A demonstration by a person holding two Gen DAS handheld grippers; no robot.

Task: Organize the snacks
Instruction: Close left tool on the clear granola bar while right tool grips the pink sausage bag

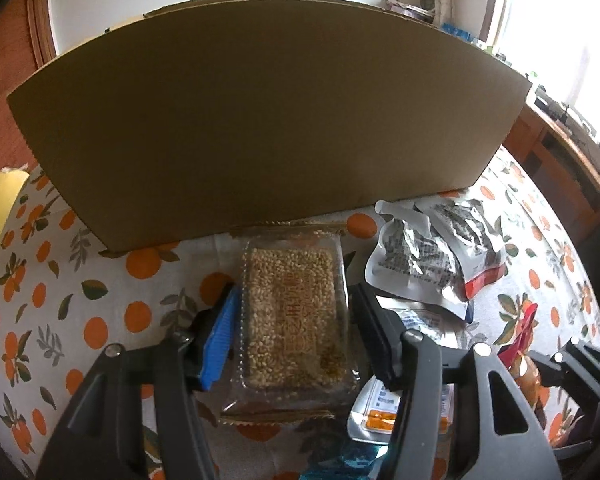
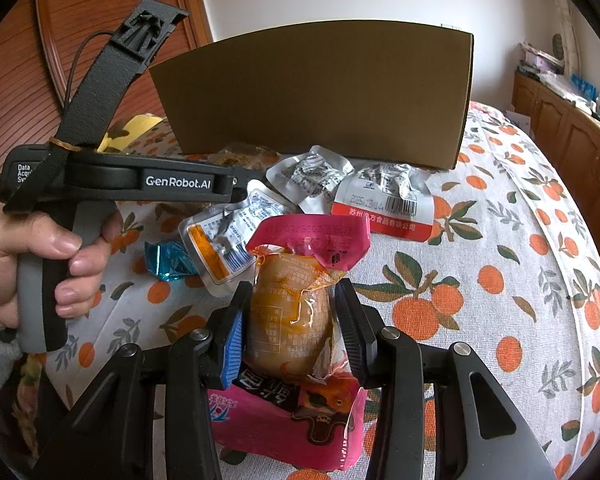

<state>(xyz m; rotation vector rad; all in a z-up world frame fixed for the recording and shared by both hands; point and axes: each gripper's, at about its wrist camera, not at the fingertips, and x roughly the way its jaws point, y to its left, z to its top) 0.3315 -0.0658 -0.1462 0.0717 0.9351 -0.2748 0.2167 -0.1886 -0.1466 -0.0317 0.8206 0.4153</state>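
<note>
A clear pack of a sesame-grain bar (image 1: 296, 320) lies flat on the orange-print tablecloth (image 1: 100, 300), just in front of a tall cardboard box (image 1: 260, 120). My left gripper (image 1: 295, 292) straddles the pack's middle. Its blue pad and black finger stand close beside the pack's long sides, and I see no squeeze on it. In the right wrist view my right gripper (image 2: 292, 292) is shut on a pink snack pack (image 2: 296, 320) with an orange-brown lump inside, held above the cloth. The box (image 2: 312, 92) stands behind it.
Silver foil packs (image 1: 416, 264) and a red-and-white pack (image 2: 384, 204) lie at the box's foot. A blue wrapper (image 2: 168, 260) and an orange-labelled pouch (image 2: 216, 240) sit nearer. A hand (image 2: 60, 264) grips the left tool's handle. A wooden cabinet (image 2: 560, 120) stands at the right.
</note>
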